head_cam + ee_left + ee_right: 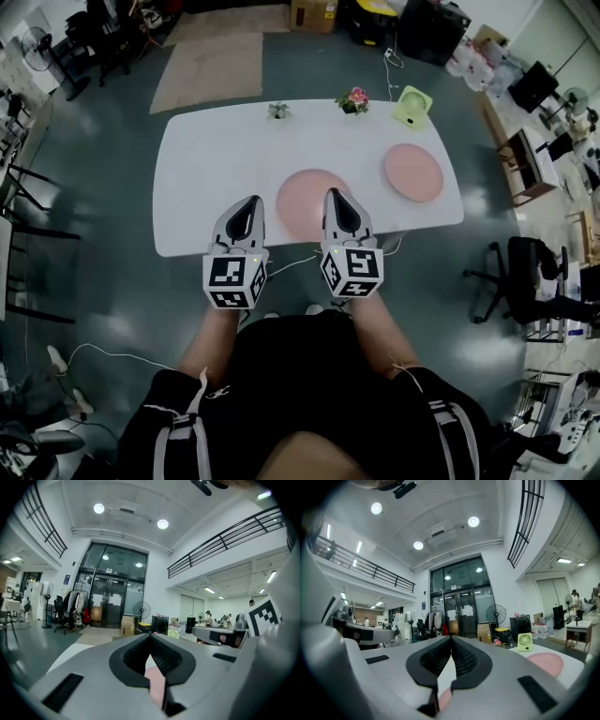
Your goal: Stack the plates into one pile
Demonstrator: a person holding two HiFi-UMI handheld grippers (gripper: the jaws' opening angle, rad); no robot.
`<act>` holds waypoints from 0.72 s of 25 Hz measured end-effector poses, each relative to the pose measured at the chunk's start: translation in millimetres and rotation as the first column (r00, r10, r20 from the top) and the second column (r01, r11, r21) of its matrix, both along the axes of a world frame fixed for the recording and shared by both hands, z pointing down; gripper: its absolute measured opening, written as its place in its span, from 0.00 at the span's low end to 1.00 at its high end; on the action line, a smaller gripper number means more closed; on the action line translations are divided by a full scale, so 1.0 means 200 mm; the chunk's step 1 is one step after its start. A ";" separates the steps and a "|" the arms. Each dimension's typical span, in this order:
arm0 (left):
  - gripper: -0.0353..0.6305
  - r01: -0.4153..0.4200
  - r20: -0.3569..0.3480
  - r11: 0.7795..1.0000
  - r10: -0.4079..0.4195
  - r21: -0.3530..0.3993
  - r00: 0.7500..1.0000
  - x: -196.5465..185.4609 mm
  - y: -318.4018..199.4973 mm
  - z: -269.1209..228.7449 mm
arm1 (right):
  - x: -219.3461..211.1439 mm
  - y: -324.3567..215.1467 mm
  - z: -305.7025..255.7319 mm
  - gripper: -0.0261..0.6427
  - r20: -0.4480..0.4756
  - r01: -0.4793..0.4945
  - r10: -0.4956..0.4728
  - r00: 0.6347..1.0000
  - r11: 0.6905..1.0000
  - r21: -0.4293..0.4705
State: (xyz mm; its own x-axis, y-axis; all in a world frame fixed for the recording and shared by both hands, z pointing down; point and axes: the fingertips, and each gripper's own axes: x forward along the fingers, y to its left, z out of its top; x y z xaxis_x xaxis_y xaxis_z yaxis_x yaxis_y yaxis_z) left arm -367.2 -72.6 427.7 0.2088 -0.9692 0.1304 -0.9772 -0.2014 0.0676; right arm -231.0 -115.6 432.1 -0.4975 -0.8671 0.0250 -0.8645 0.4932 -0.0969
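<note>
Two pink plates lie on the white table (202, 159). One pink plate (302, 202) sits at the front middle, the other pink plate (412, 172) toward the right end. My left gripper (247, 207) hovers over the table's front edge, just left of the near plate, with its jaws shut and nothing in them. My right gripper (336, 199) is over the near plate's right rim, jaws shut and empty too. In the left gripper view my left gripper (150, 636) shows tips touching, with pink plate (156, 686) below. In the right gripper view my right gripper (451, 638) is closed; the far plate (546, 663) lies at the right.
At the table's back edge stand a small green plant (277, 111), a pink flower pot (354, 100) and a light green desk fan (412, 105). Office chairs (520, 277) and desks stand to the right, and a brown mat (208, 69) lies on the floor behind.
</note>
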 end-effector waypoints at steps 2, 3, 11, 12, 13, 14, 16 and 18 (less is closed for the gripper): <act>0.07 -0.010 0.004 1.000 0.010 0.004 1.000 0.02 0.02 -0.02 | -0.02 0.02 0.00 0.08 0.003 0.037 -0.037 0.999 0.999 -0.008; 0.07 -0.013 0.010 1.000 0.013 0.005 1.000 0.03 0.03 -0.02 | -0.03 0.02 0.01 0.16 0.003 0.065 -0.065 0.998 0.998 -0.017; 0.07 0.012 0.015 1.000 -0.012 -0.014 1.000 0.04 0.08 0.02 | -0.11 0.07 0.35 0.23 -0.157 0.183 -0.209 0.965 0.968 -0.170; 0.07 0.018 0.016 1.000 -0.018 -0.017 1.000 0.04 0.09 0.02 | -0.10 0.07 0.40 0.24 -0.171 0.185 -0.217 0.961 0.965 -0.185; 0.07 0.026 0.016 0.999 -0.026 -0.019 1.000 0.04 0.09 0.02 | -0.10 0.06 0.44 0.24 -0.184 0.187 -0.224 0.957 0.962 -0.198; 0.07 0.035 0.016 0.999 -0.035 -0.021 0.999 0.03 0.10 0.03 | -0.10 0.06 0.48 0.24 -0.197 0.191 -0.233 0.952 0.959 -0.210; 0.07 0.053 0.017 0.998 -0.053 -0.026 0.998 0.01 0.11 0.03 | -0.11 0.06 0.58 0.24 -0.232 0.209 -0.265 0.936 0.948 -0.240; 0.07 0.071 0.020 0.997 -0.071 -0.031 0.997 0.00 0.12 0.04 | -0.13 0.06 0.70 0.26 -0.288 0.242 -0.322 0.902 0.929 -0.278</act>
